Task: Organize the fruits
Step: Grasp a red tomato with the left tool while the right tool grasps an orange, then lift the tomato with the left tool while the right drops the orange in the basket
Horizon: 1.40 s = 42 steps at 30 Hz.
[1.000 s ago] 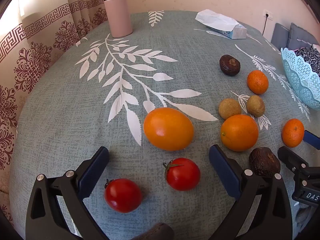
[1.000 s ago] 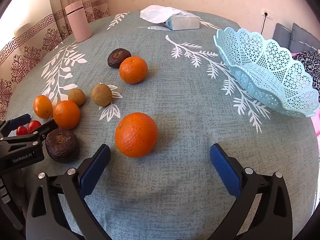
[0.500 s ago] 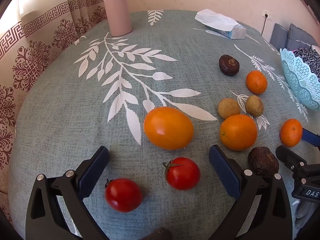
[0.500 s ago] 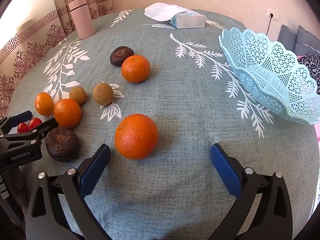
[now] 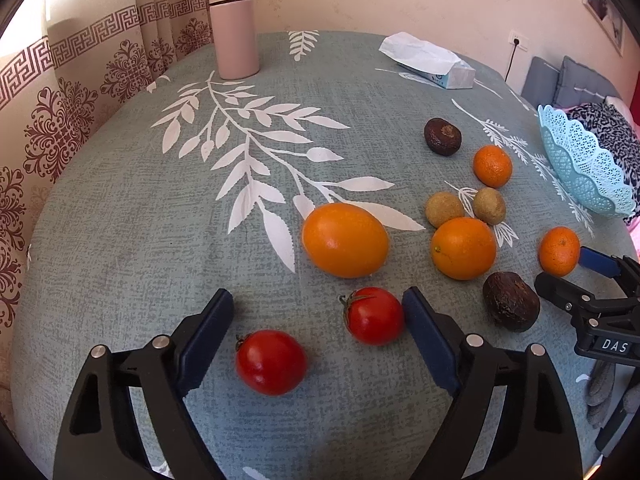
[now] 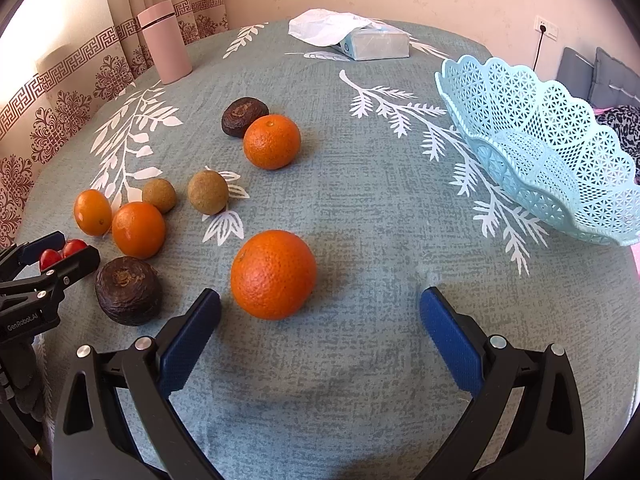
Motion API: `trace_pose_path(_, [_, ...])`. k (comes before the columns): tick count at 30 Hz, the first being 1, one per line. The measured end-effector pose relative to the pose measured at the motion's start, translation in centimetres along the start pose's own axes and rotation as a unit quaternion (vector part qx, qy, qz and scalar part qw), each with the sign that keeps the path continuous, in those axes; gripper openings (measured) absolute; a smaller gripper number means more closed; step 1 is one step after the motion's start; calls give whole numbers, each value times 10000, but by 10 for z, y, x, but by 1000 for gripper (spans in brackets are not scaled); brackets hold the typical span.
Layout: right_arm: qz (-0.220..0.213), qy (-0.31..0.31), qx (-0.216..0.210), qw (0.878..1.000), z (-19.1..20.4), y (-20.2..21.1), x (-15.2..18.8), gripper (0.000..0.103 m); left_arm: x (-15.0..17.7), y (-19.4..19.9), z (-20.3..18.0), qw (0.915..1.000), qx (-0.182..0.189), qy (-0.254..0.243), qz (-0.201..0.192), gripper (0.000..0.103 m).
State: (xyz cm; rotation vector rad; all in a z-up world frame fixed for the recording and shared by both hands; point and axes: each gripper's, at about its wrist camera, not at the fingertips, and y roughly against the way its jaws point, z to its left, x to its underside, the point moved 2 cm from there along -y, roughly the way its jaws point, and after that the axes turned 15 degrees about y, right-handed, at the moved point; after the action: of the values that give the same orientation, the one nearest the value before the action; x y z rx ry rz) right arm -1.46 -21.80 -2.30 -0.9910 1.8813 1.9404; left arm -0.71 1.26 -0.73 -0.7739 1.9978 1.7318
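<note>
Left gripper (image 5: pixel 318 312): jaws apart and have just been closing. Two tomatoes lie between them. The nearer tomato (image 5: pixel 271 361) sits toward the left pad without touching it; the farther tomato (image 5: pixel 373 315) rests against or just beside the right pad (contact cannot be confirmed). Neither is pressed from both sides, so nothing is grasped.

Right gripper (image 6: pixel 320 314): jaws released and wide. A mandarin (image 6: pixel 273 274) sits just ahead of the tips, toward the left pad and clear of it.

Beyond the left jaws lies a large orange (image 5: pixel 345 239), well clear. To their right sit a dark wrinkled fruit (image 5: pixel 511 301), a second orange (image 5: pixel 463 248) and two small brown fruits (image 5: pixel 444 209). Farther still are a small mandarin (image 5: pixel 492 165) and another dark fruit (image 5: pixel 442 136).

The blue basket (image 6: pixel 516 92) stands empty on the counter (image 6: pixel 360 184), ahead and to the right of the right jaws. All fruit is on the cloth, so sorting is judged barely begun.

Judgement on the step in hand: the left gripper appears to be taking a tomato. Two in the gap is a fault risk. The jaws should centre on one tomato, with the other outside the pads. Closing should be gentle, as tomato skin likely bruises and round fruit may roll.
</note>
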Motion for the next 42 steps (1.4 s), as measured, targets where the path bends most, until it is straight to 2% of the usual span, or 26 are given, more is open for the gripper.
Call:
trace_pose_path(5, [-252,-293,-348,9986,-10,8,2,101,4,3,-6,9998,-79,-145,-113,75])
trace_pose_path(9, [-443,-268,-431,9977,-9,16,-2,101,7,5,-10,9995,-63,-259,-180,60])
trace_pose_path(11, [-544,-224,-446,9973,-6,20,-5,97,7,5,-13,9993,-30,-318,-187,54])
trace_pose_path(12, [-567,-187,-456,9972,-4,21,-7,93,8,6,-14,9993,-9,-335,-193,49])
trace_pose_path(14, [-499,-87,-563,9971,0,17,-9,65,8,6,-15,9991,40,-361,-204,43])
trace_pose_path(16, [-376,-81,-709,9967,2,11,-9,51,9,7,-16,9991,125,-354,-207,36])
trace_pose_path(19, [-409,-36,-752,9963,3,12,-8,38,8,10,-14,9989,248,-312,-235,31])
trace_pose_path(23, [-516,-6,-635,9966,2,20,-8,38,8,14,-12,9987,364,-223,-289,29])
trace_pose_path(26, [-748,-86,-456,9961,-7,37,-11,38,6,19,-11,9984,407,-170,-345,29])
trace_pose_path(29, [-1113,-257,-96,9934,-27,62,-16,38,5,25,-12,9981,447,-154,-400,29])
trace_pose_path(33, [-1457,-706,653,9846,-69,88,-16,38,0,36,-20,9970,500,-220,-541,29])
trace_pose_path(39, [-1376,-1432,1328,9710,-134,89,-2,38,-8,52,-43,9948,652,-342,-709,29])
trace_pose_path(42, [-1290,-1747,1355,9667,-156,83,8,38,-11,55,-60,9937,712,-459,-739,29])
